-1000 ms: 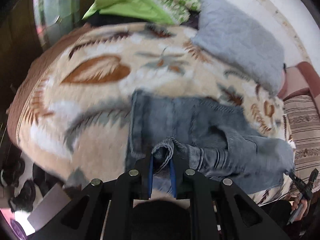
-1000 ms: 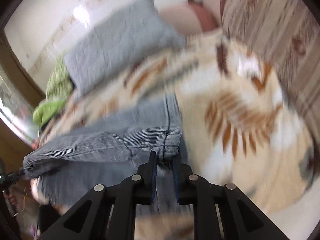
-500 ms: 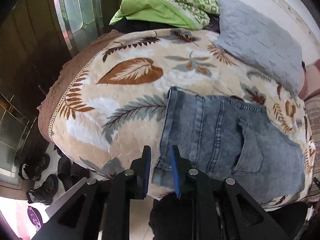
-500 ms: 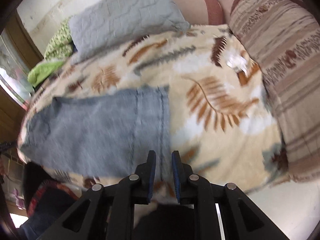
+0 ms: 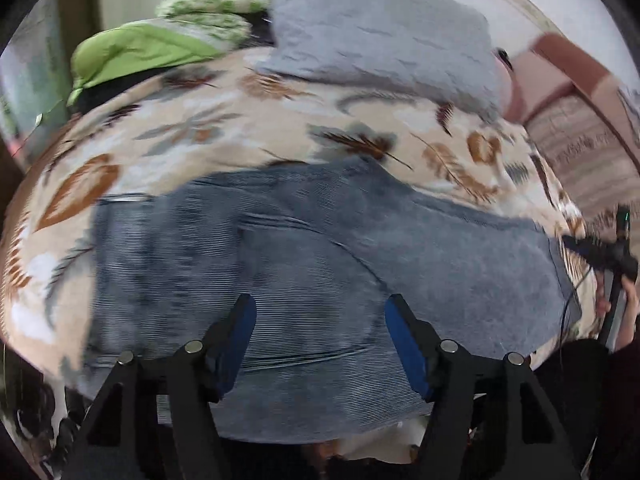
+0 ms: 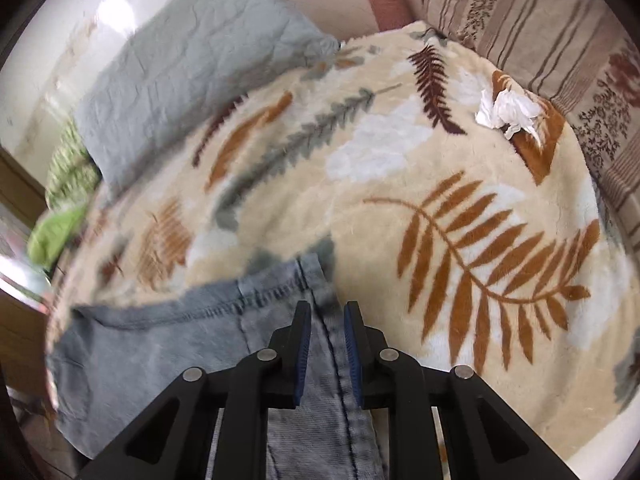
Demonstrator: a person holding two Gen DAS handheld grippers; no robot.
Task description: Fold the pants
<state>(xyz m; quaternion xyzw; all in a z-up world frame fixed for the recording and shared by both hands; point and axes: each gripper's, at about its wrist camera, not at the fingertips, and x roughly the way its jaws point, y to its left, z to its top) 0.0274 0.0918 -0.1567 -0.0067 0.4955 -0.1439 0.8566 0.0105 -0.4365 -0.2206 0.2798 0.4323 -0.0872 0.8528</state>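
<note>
The jeans (image 5: 320, 264) are lying flat on a fuzzy blanket (image 5: 192, 132) with big leaf shapes on it. They are sitting near the front edge of the blanket, spread out from side to side.

The left gripper (image 5: 318, 334) is hanging over the middle of the jeans. Its fingers (image 5: 236, 336) have just been opening, and now they are standing wide apart. Nothing is being pinched between them; the blue cloth is only showing underneath.

The right gripper (image 6: 325, 344) is pointing at the far corner of the jeans (image 6: 208, 336), where two stitched edges are meeting. Its fingers (image 6: 301, 344) have just been opening too, but only a little bit. A dark seam of the jeans is running through the small gap between them, and the pads are not looking like they are squeezing it.

A gray pillow (image 6: 188, 60) is resting at the back of the blanket. A crumpled white tissue (image 6: 508, 110) is lying on the blanket, well away from the jeans. In the left camera, a hand (image 5: 624, 304) is showing at the right edge, holding a black handle.
</note>
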